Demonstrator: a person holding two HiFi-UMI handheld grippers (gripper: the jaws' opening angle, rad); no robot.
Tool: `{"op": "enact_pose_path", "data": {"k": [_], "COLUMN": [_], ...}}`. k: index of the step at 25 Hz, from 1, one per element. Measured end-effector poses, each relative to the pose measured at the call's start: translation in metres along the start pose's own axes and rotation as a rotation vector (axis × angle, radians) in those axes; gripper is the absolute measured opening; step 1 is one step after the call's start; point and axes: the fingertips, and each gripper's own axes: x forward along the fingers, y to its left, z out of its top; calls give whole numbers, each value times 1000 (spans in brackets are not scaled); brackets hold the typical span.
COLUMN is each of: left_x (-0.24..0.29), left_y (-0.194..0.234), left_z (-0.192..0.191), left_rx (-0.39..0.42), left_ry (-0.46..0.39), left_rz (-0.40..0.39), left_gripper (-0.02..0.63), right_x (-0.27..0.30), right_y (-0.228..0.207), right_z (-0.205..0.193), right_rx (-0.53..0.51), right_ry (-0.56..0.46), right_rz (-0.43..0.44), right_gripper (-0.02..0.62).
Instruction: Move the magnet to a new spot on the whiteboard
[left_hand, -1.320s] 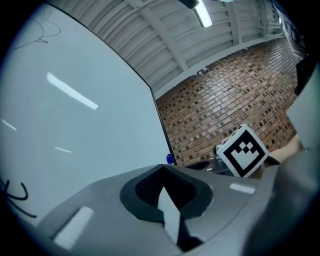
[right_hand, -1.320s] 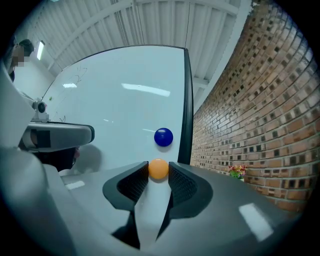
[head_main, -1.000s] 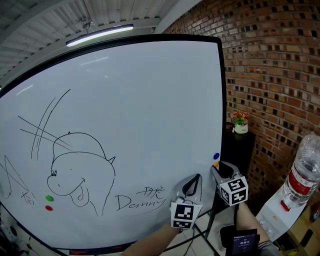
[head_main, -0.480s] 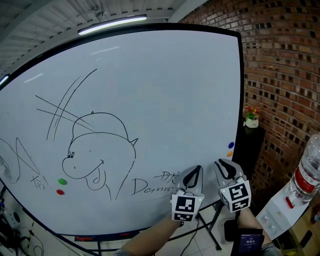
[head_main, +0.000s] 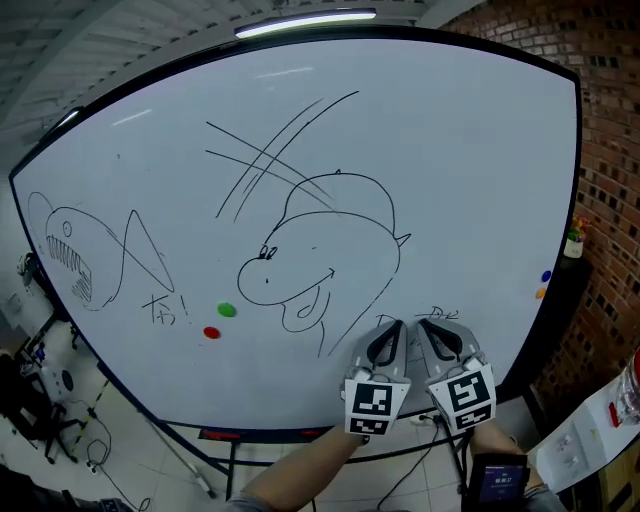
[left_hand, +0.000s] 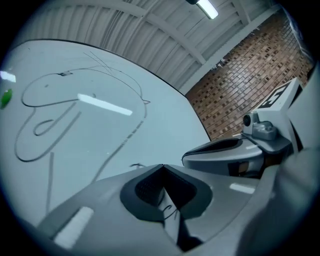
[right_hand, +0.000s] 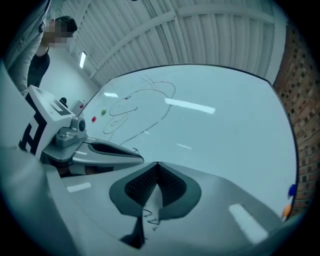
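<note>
The whiteboard (head_main: 450, 150) carries marker drawings and several small round magnets. A green magnet (head_main: 227, 310) and a red magnet (head_main: 211, 332) sit at the lower left of centre. At the right edge are a blue magnet (head_main: 545, 275) and, just below it, an orange magnet (head_main: 541, 293). My left gripper (head_main: 396, 326) and right gripper (head_main: 424, 326) are side by side near the board's lower edge, far from every magnet. Both are shut with nothing between the jaws, as the left gripper (left_hand: 162, 166) and right gripper (right_hand: 157, 164) show in their own views.
A brick wall (head_main: 615, 120) stands to the right of the board. A small potted plant (head_main: 573, 240) sits on a dark cabinet there, and a white unit (head_main: 585, 445) is at lower right. The board's stand legs (head_main: 230, 465) reach the floor. A person (right_hand: 37, 60) stands at the left.
The head view has swung left, bringing the board's left drawings into sight. The two grippers have come close together, and the right gripper's jaws have closed.
</note>
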Motion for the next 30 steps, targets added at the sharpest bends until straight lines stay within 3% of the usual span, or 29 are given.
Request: {"op": "enact_pose_path", "data": {"k": [8,16,18,26,30], "left_x": [-97,-197,-219,-267,-273], "left_y": [106,210,234,279,290], "left_z": [6,11,13,15,17], "left_rx": [37,78,89,97,99], "left_ry": [27,53,54,59,53], "left_rz": [153,318,356,380,362], "left_gripper": [-2,-2,-2,-2,-2], "right_x": [54,100,111,145,151], "right_y": [125,251,277,318,319], "right_z": [47,104,116,136,141], "right_rx": [3,-89,-119,-231,-330], "right_ry": [-45,-122,-142,-126,-115], "right_rz": [148,265,281,179,85], "right_gripper": [6,8,47,164,158]}}
